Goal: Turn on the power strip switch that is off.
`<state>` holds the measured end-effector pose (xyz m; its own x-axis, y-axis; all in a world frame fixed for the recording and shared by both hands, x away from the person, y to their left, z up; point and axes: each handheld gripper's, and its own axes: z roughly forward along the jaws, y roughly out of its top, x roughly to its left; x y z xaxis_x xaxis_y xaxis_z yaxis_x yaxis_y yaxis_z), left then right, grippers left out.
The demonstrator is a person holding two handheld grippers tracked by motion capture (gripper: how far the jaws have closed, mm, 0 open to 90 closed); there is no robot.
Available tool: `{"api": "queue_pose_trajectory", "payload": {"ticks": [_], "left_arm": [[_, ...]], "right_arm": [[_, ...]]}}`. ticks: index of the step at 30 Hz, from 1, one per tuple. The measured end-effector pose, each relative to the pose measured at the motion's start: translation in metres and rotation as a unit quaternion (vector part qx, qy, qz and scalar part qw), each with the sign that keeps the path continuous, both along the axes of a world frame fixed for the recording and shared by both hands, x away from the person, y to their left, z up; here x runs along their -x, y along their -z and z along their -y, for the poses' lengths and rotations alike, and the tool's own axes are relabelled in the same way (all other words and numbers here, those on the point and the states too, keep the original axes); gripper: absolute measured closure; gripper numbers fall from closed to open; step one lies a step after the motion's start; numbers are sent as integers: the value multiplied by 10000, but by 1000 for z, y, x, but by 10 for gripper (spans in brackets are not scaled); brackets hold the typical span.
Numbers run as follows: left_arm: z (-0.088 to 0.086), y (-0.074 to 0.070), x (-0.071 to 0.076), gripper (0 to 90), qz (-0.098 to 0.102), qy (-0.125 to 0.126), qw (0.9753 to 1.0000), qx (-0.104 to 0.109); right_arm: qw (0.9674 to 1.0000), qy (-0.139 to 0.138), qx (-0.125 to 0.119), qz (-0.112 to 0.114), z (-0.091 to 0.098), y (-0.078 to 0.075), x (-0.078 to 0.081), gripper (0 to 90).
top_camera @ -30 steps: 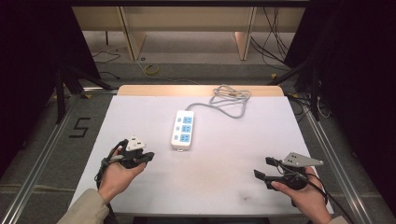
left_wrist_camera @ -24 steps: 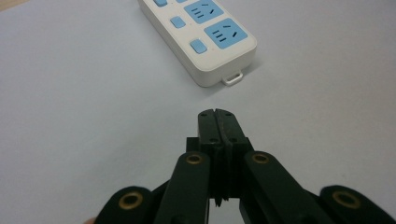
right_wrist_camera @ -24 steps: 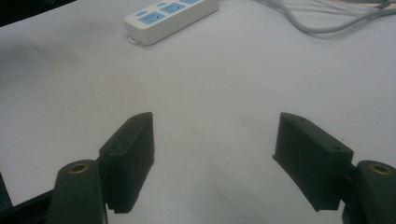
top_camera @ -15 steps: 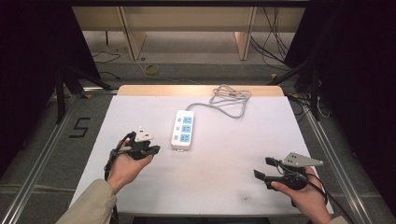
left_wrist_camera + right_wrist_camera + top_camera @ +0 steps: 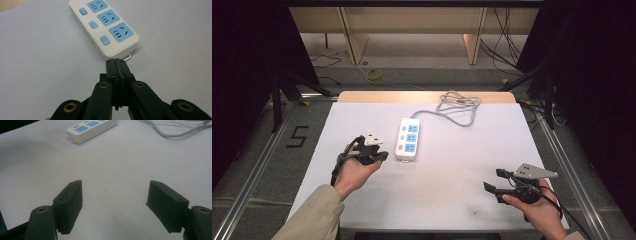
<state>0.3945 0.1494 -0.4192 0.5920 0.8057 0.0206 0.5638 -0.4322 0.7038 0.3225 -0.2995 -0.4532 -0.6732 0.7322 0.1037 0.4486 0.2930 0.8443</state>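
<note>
Three blue sockets, each with a blue switch beside it, sit on the white power strip [image 5: 408, 139], and we take this strip as the thing the work is about. It lies flat near the middle of the white table [image 5: 452, 190], its grey cable [image 5: 458, 106] coiled just beyond its far end. Nothing is plugged into the strip and no switch is being touched, so we judge the work barely begun: an approach is under way, and any press or grasp is left to do.

Just to the left of the strip we hold the left gripper [image 5: 116, 62], its jaws pressed together on nothing, tips pointed at the strip's near end but apart from it. Well away from the strip, toward the near right corner of the table, the right gripper [image 5: 113, 202] rests with jaws spread wide and empty.

No brand or lettering on the strip is readable. On the floor left of the strip, a "5" [image 5: 297, 136] is marked.
</note>
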Motion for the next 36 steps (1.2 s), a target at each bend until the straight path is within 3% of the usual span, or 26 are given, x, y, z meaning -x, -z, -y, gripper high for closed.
{"api": "queue_pose_trajectory", "payload": {"ticks": [36], "left_arm": [[19, -5, -27, 899, 49, -88, 9999, 34]], "right_arm": [[10000, -29, 16, -19, -1, 1, 0, 288]]}}
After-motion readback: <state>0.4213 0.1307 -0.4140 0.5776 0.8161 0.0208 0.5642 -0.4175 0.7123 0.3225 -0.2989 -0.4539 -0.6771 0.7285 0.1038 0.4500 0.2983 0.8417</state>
